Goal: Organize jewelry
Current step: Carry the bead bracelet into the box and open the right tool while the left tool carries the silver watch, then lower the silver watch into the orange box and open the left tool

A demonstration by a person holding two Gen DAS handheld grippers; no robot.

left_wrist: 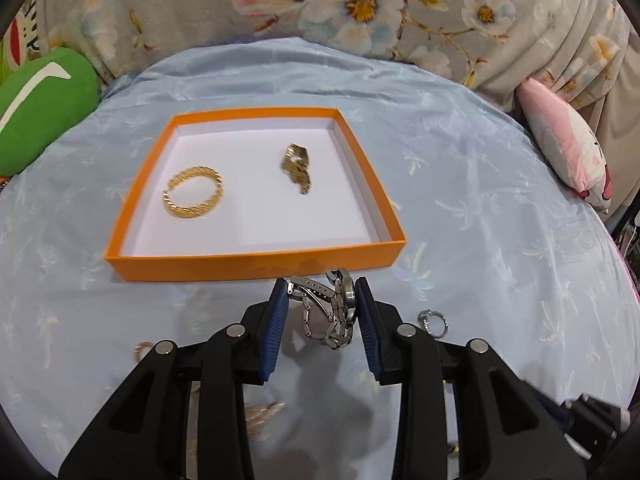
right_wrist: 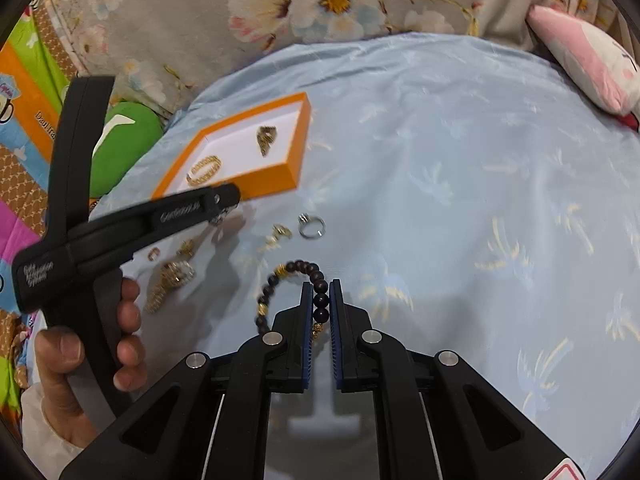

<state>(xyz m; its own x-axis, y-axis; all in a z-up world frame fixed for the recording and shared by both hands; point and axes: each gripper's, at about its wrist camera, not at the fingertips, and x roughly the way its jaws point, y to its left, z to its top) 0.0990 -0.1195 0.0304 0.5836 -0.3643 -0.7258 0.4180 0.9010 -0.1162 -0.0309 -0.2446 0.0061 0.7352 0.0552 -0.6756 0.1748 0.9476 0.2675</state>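
Nearest us, our left gripper pinches a silver watch between its ribbed blue pads, the case against the right pad and the linked metal band hanging loose beneath, just short of the tray's near wall at 12 o'clock. Our right gripper is closed on a dark beaded bracelet, two round beads caught between its pads while the rest arcs away toward 11 o'clock.

We judge the watch grip risky: smooth steel against the pads, with a dangling band that could catch the tray's rim on the way over and twist the watch free. The bracelet's round beads could likewise roll out of the pinch.

On the shiny, wrinkled blue cloth a silver ring lies at 3 o'clock of the left gripper, and small gold pieces lie scattered at 10 o'clock of the right.

Farther off, the shallow orange tray, white inside, holds a twisted gold bangle and a gold link chain, well apart.
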